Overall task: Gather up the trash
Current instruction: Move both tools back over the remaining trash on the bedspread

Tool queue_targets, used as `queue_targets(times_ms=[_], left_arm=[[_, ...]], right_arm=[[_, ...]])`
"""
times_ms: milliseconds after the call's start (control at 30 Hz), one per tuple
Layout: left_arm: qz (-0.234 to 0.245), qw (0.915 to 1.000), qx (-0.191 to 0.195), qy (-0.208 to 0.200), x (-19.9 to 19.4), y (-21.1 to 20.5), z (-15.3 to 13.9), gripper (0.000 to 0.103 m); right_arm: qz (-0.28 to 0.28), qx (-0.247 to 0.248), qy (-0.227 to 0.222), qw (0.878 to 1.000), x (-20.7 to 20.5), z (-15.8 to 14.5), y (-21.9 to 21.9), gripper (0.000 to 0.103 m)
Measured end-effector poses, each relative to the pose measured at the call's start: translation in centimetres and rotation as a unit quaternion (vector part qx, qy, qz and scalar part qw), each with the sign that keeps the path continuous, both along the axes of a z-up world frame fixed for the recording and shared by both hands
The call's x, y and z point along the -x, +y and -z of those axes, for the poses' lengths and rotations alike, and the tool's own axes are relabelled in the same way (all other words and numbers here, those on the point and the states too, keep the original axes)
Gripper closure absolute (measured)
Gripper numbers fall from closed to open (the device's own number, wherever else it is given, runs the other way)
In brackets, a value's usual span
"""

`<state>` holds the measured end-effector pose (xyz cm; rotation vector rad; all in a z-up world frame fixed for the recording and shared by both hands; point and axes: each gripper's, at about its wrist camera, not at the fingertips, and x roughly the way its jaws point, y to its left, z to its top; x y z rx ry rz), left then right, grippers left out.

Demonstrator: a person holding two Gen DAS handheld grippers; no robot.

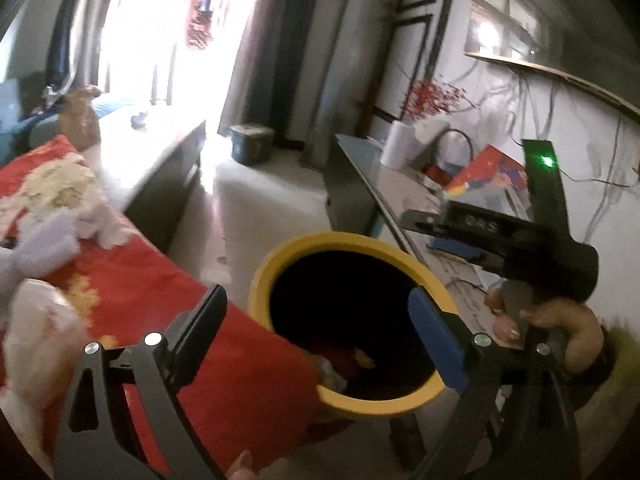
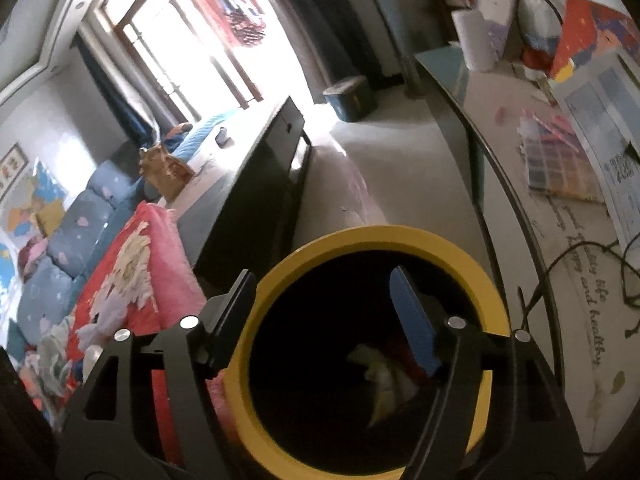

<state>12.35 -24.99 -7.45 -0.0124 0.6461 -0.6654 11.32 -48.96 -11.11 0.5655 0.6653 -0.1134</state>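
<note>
Right wrist: desk (image 2: 520, 208) beside bin (image 2: 360, 240)

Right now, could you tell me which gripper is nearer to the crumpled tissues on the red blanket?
Left. The left gripper hangs open beside the crumpled tissues; the right gripper, open too, is above the yellow bin, farther away.
</note>
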Motion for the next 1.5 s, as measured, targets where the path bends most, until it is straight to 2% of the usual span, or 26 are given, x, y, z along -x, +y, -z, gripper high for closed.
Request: queue_targets(times_ms=[267,333,767,1067,1500], left_arm=[[-0.062,0.9978,-0.003,-0.021,0.3,4.2,-2.2,0.013],[-0.075,0.9968,0.000,-0.026,0.4,5.1,-2.7,0.013],[-0.160,0.9858,0.006,-0.051,0.4,11.2,-5.1,0.013],[-0.215,0.9751,0.009,-0.056,0.4,15.4,-5.5,0.010],[-0.296,0.9538,0.015,-0.048,0.3,21.9,-5.5,0.010]], right_arm=[[-0.038,0.025,-0.031,0.998,0.4,-2.5,3.4,0.034],[-0.048,0.027,-0.037,0.998,0.5,-2.9,4.2,0.030],[-0.119,0.054,-0.059,0.990,0.9,-5.1,9.8,0.026],[-0.175,0.064,-0.062,0.981,1.1,-5.8,14.2,0.023],[-0.259,0.071,-0.052,0.962,1.5,-5.9,21.0,0.020]])
